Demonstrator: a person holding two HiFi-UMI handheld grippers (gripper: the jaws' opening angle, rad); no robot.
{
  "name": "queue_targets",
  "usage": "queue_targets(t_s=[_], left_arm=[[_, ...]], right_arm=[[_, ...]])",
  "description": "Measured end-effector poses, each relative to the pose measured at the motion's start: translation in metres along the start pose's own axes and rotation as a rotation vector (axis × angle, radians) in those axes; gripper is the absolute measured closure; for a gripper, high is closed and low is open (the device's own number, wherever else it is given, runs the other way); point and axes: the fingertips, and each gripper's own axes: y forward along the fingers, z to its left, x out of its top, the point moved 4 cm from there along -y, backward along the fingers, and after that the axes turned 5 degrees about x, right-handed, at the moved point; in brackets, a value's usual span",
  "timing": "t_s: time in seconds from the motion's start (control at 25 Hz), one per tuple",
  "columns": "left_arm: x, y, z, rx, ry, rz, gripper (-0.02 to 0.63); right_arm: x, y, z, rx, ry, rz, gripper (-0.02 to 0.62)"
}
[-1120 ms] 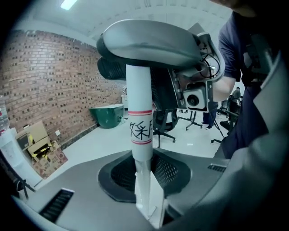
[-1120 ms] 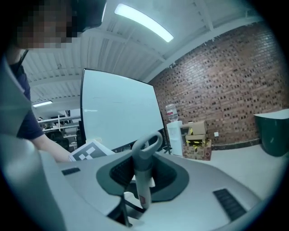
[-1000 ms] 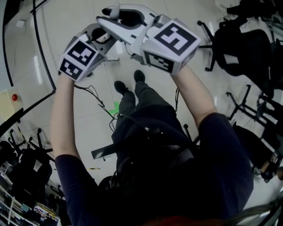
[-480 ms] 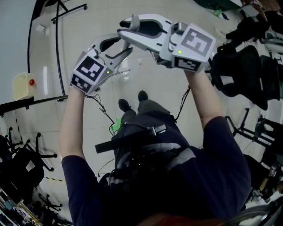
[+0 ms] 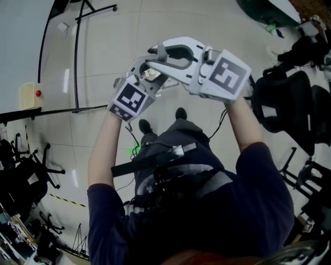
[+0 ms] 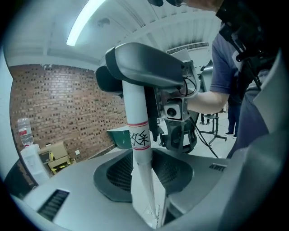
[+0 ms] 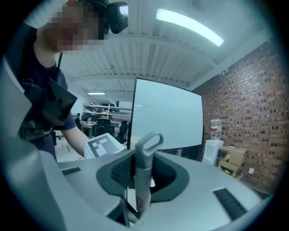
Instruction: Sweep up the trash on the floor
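1. Left gripper (image 6: pixel 145 203) has just been closing its jaws back onto the white handle (image 6: pixel 137 135) with the red-banded label, which looks like a quick re-grip.
2. Right gripper (image 7: pixel 135 198) is clamped on the grey loop-topped handle (image 7: pixel 143 167), its hold unchanged.
3. Both grippers have risen and drawn together, well above the floor (image 5: pixel 170 15).
4. Trash is hard to pick out. The green speck (image 5: pixel 132 151) by the shoes (image 5: pixel 181 113) is perhaps some of it, so sweeping seems paused.

Pole (image 6: pixel 135 106) white w/ red bands, blk marks. Handle (image 7: pixel 143 173) grey. Cube (image 5: pixel 229 74) blk-wht squares. Wall (image 6: pixel 58 103) red-brown brick. Floor (image 5: pixel 155 20) pale tiles.
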Motion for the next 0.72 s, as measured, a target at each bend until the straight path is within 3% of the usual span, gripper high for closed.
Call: queue_targets(t_s=[0.12, 0.24, 0.4, 0.56, 0.72], left_arm=[[0.004, 0.038, -0.021, 0.018, -0.007, 0.006, 0.507], [0.008, 0.076, -0.032, 0.084, -0.049, 0.01, 0.511], [0.003, 0.102, -0.03, 0.159, -0.116, 0.038, 0.511], [-0.012, 0.113, -0.025, 0.185, -0.194, 0.047, 0.515], [-0.04, 0.119, -0.02, 0.194, -0.253, 0.065, 0.521]], right_arm=[[-0.019, -0.035, -0.008, 0.158, 0.014, 0.011, 0.5], [-0.035, -0.065, -0.024, 0.27, 0.022, 0.012, 0.499], [-0.051, -0.072, -0.043, 0.351, 0.029, 0.036, 0.499], [-0.067, -0.063, -0.053, 0.411, 0.04, 0.064, 0.499], [-0.092, -0.045, -0.057, 0.473, 0.044, 0.158, 0.497]])
